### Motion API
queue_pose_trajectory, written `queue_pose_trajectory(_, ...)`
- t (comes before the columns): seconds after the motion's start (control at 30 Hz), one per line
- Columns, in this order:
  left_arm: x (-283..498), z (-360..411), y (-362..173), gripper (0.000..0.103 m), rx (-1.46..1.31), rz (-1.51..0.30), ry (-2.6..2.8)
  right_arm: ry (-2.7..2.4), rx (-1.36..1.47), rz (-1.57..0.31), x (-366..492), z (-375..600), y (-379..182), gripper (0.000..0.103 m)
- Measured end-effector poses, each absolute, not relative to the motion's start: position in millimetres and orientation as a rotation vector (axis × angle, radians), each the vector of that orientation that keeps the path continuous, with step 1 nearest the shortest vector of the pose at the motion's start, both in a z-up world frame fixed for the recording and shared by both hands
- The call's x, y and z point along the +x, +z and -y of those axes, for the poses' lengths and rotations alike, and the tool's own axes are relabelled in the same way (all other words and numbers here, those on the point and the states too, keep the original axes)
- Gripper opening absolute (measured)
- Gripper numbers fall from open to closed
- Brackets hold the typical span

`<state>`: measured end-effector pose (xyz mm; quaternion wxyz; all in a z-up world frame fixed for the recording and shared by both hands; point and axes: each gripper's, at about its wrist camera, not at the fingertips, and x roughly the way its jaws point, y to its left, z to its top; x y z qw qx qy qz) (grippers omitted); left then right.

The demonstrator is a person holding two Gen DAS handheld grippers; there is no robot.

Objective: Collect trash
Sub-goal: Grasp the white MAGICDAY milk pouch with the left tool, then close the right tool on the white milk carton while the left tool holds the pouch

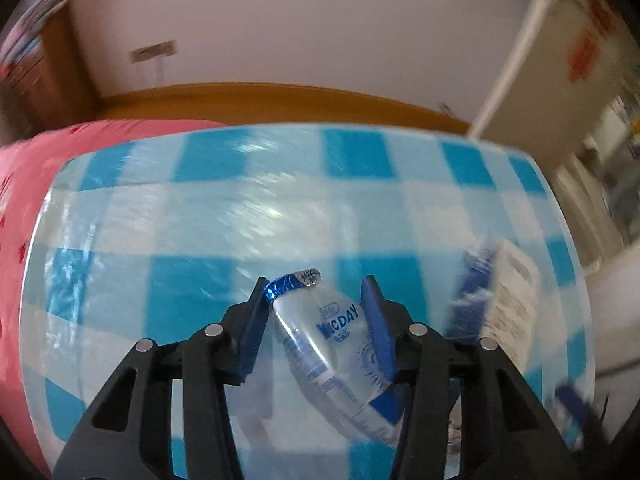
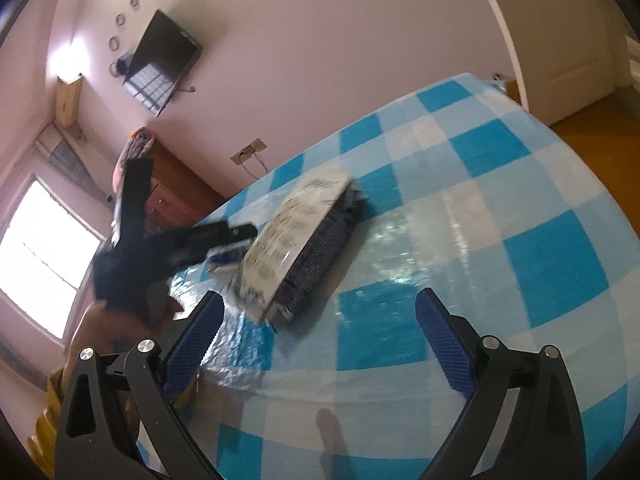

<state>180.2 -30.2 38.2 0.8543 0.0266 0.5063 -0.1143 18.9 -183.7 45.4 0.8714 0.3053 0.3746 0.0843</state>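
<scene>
Two grippers in play here, and only one's got anything. The left gripper point(image 1: 316, 300) has its jaws clenched on a small clear plastic bottle point(image 1: 340, 352) with blue "MICDAY" print and a blue foil cap; the bottle sits tilted between the blue pads point(image 1: 378, 320), cap end leaning up and to the left, base down toward the camera. Can't tell whether its base touches the bench or not. Underneath is the bench point(image 1: 240, 216), covered in a blue and white checked cloth under a shiny clear plastic sheet. Off to the right of the bottle in the left wrist view there's a flat package point(image 1: 508, 296), white printed label on top and dark blue stuff under it, pretty blurred. The right wrist view shows that same package point(image 2: 296, 240) lying flat on the bench point(image 2: 500, 208), well ahead of the right gripper point(image 2: 320, 312), whose jaws are released, spread wide with nothing between them. Past the package on the left you can see the left gripper point(image 2: 216, 236) as a dark blurry shape with a bit of the bottle point(image 2: 226, 256) at its tip. A red bedspread point(image 1: 24, 184) sits beside the bench on the left, and a TV point(image 2: 162, 60) hangs on the wall.
</scene>
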Motion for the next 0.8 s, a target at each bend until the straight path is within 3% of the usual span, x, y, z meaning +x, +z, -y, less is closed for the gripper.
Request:
queue_pose_trajectory(0.37,105,70,37,0.048,0.143,-1.091,-0.421,0.156,0.566,-0.824,20,189,44,0.095)
queue_pose_trajectory(0.5,99,71,39,0.060,0.206,-1.085,-0.380,0.168,0.506,-0.838,22,180,43,0.095)
queue_pose_trajectory(0.8,75,44,39,0.070,0.129,-1.104,-0.292,0.200,0.469,-0.836,28,174,46,0.095)
